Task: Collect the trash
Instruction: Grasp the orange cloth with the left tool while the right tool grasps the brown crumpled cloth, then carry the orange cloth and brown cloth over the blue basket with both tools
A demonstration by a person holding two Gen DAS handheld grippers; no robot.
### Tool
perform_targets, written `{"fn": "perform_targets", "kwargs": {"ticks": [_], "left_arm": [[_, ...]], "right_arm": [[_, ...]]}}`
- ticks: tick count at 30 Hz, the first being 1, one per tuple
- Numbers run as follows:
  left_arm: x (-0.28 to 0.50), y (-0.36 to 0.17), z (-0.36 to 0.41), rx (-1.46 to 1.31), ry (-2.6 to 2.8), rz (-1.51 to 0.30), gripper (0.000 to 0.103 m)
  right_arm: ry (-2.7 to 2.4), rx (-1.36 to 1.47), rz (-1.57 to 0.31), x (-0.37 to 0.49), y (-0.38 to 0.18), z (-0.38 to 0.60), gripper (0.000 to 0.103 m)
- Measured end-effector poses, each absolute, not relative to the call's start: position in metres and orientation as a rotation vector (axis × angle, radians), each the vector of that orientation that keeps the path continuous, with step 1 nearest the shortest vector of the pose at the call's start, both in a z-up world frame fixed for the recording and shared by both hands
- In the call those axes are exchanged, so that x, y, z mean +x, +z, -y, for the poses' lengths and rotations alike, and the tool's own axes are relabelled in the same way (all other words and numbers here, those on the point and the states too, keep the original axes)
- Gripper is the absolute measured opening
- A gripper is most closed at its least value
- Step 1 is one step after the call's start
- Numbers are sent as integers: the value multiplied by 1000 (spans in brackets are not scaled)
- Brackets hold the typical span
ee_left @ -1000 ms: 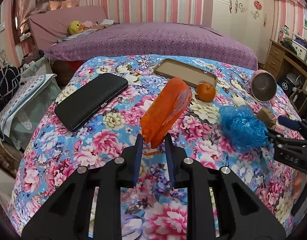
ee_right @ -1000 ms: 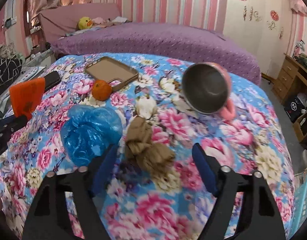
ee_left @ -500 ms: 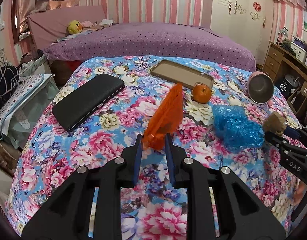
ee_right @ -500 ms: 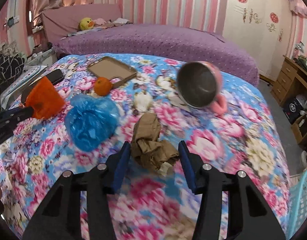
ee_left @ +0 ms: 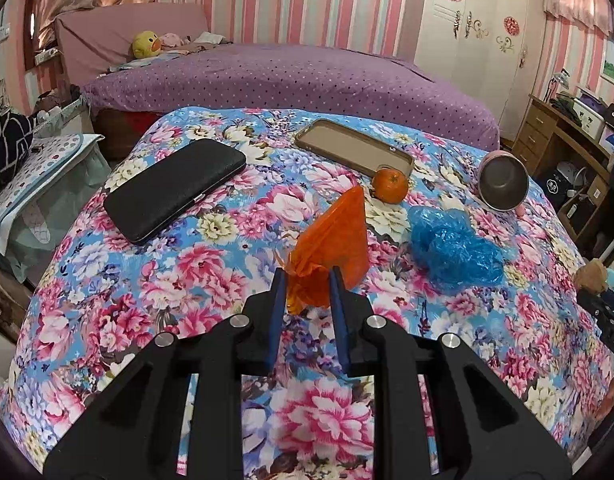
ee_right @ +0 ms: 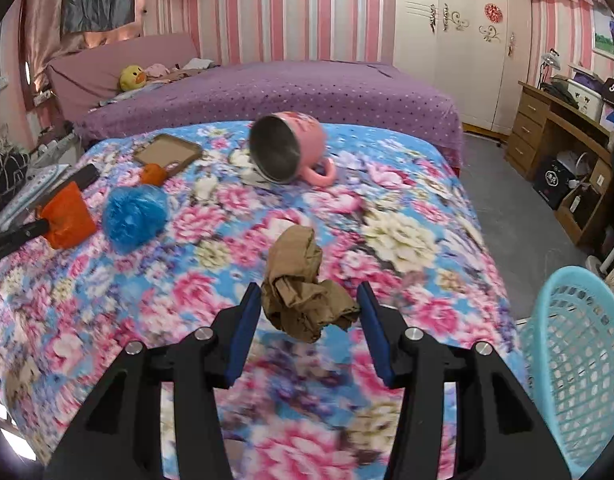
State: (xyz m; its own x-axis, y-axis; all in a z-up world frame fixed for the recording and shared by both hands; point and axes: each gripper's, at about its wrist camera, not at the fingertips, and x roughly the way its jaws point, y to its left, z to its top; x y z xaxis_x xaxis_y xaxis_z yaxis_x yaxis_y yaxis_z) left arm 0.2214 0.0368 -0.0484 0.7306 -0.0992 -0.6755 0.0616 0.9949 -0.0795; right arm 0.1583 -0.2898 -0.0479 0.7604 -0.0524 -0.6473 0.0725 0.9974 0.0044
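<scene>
**A:** What fills the view, biggest thing first?

**B:** A table (ee_left: 107,320) under a bright floral cloth, with a purple bed (ee_left: 307,76) behind it. At the table's right edge, low in the right wrist view, stands a pale blue mesh basket (ee_right: 579,360), by my judgement the place for the trash.

**A:** And on the cloth?

**B:** A long black wallet (ee_left: 175,188), a tan phone case (ee_left: 355,148), a pink mug (ee_right: 295,148) tipped on its side, a crumpled blue plastic bag (ee_left: 451,248) and a small orange (ee_left: 391,186).

**A:** What do the grippers hold?

**B:** The left gripper (ee_left: 307,284) is clamped tight on an orange wrapper (ee_left: 335,240), which stands up from the jaws and is lifted off the cloth. The right gripper (ee_right: 311,304) is clamped on a wad of brown paper (ee_right: 303,292), also lifted clear, its longer side pointing away from the gripper.

**A:** Which way is the basket from that paper?

**B:** To the right and lower, beyond the table edge. The right gripper is much the nearer one; the left sits far across the table. The blue bag lies on the cloth between the two.
</scene>
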Motion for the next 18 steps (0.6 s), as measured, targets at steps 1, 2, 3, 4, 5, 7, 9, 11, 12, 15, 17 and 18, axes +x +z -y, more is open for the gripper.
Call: {"fn": "perform_targets", "kwargs": {"ticks": [1, 2, 3, 4, 5, 7, 9, 11, 12, 15, 17, 18], "left_arm": [[221, -48, -36, -45, -82, -744, 17], [220, -46, -36, -35, -73, -738, 16], [218, -43, -35, -30, -68, -730, 16], [216, -40, -35, -31, -66, -721, 16], [212, -35, -34, -36, -65, -705, 16], [208, -28, -30, -31, -63, -685, 16], [202, -21, -22, -21, -64, -668, 16], [197, -16, -11, -17, -81, -660, 16], [193, -13, -3, -6, -86, -651, 16], [181, -6, 22, 26, -112, -628, 16], [175, -3, 39, 32, -139, -621, 16], [170, -3, 49, 36, -155, -617, 16]], "right_arm": [[-68, 28, -702, 157, -48, 294, 49], [-65, 25, -700, 156, -48, 298, 49], [-64, 19, -700, 155, -48, 300, 49], [-66, 7, -699, 154, -48, 303, 49], [-68, 1, -699, 154, -49, 306, 49], [-69, 10, -700, 152, -50, 314, 49], [-72, 17, -696, 149, -50, 321, 49], [-80, 21, -685, 145, -47, 329, 49], [-86, 26, -677, 142, -45, 334, 49], [-102, 43, -655, 133, -40, 350, 49], [-115, 48, -650, 128, -39, 360, 49], [-123, 48, -648, 126, -38, 365, 49]]}}
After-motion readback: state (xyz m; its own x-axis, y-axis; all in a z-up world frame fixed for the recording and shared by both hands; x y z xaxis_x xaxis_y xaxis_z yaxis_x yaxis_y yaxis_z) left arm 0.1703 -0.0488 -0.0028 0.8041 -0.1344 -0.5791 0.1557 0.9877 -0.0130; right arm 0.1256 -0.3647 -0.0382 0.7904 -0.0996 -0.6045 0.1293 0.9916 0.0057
